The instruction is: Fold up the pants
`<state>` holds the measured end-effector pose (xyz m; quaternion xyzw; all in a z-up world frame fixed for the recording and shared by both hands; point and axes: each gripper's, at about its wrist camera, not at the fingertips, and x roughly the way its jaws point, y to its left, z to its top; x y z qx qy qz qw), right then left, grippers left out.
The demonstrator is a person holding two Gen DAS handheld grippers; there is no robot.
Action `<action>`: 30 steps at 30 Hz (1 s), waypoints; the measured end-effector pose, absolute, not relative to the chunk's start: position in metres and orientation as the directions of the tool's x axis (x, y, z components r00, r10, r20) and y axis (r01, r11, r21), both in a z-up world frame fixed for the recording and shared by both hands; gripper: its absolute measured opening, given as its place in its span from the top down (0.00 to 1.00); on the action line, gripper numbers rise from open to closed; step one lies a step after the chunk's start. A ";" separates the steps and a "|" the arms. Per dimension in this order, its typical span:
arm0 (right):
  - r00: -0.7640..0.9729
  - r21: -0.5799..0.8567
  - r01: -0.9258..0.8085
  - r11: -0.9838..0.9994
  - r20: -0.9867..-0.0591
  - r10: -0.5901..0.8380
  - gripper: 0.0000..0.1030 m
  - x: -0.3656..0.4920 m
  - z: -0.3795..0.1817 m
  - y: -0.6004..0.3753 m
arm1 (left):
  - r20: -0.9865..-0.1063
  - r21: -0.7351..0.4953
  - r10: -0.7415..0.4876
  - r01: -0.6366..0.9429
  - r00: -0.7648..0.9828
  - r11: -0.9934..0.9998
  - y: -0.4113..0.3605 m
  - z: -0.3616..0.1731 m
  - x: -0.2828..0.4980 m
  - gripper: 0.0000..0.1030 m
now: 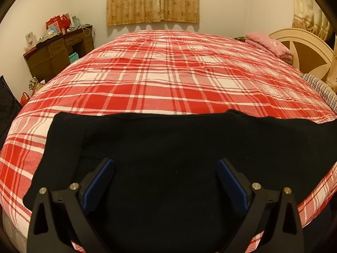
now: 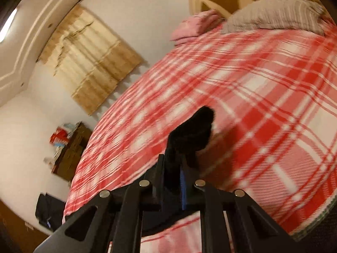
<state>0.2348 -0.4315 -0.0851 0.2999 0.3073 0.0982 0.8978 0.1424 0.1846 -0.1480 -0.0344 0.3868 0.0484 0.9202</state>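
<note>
Your left gripper (image 1: 166,164) hangs with its jaws spread wide and nothing between them, over the black pants (image 1: 172,147) lying flat on the near edge of the red plaid bedspread (image 1: 168,73). Only your right wrist view shows the grip: your right gripper (image 2: 173,164) is clamped on a bunched end of the pants (image 2: 195,130), which pokes out toward one o'clock above the blurred bedspread (image 2: 263,97).
</note>
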 end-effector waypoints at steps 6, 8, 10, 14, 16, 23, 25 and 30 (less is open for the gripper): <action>0.752 0.590 -0.113 0.799 -0.474 0.457 0.89 0.245 -0.072 -0.381 | -0.713 -0.039 0.053 -0.115 0.700 0.993 0.186 -0.148 0.138 0.03; 0.737 0.582 -0.152 0.799 -0.472 0.484 0.89 0.245 -0.069 -0.364 | -0.711 -0.045 0.048 -0.114 0.701 0.992 0.187 -0.148 0.137 0.03; 0.715 0.572 -0.191 0.798 -0.476 0.512 0.89 0.247 -0.067 -0.344 | -0.711 -0.048 0.046 -0.114 0.702 0.992 0.187 -0.149 0.137 0.03; 0.682 0.574 -0.233 0.785 -0.480 0.553 0.89 0.252 -0.069 -0.316 | -0.710 -0.051 0.042 -0.112 0.703 0.992 0.187 -0.149 0.136 0.03; 0.660 0.579 -0.249 0.777 -0.486 0.573 0.89 0.255 -0.074 -0.304 | -0.710 -0.055 0.038 -0.110 0.704 0.992 0.187 -0.148 0.134 0.03; 0.561 0.590 -0.305 0.747 -0.523 0.642 0.89 0.259 -0.102 -0.254 | -0.696 -0.083 -0.013 -0.063 0.718 0.995 0.169 -0.138 0.133 0.03; 0.533 0.589 -0.326 0.740 -0.531 0.658 0.89 0.260 -0.108 -0.237 | -0.690 -0.093 -0.046 -0.025 0.722 0.995 0.156 -0.134 0.132 0.03; 0.490 0.592 -0.360 0.722 -0.538 0.685 0.89 0.264 -0.116 -0.212 | -0.687 -0.108 -0.136 0.086 0.714 0.990 0.119 -0.128 0.136 0.03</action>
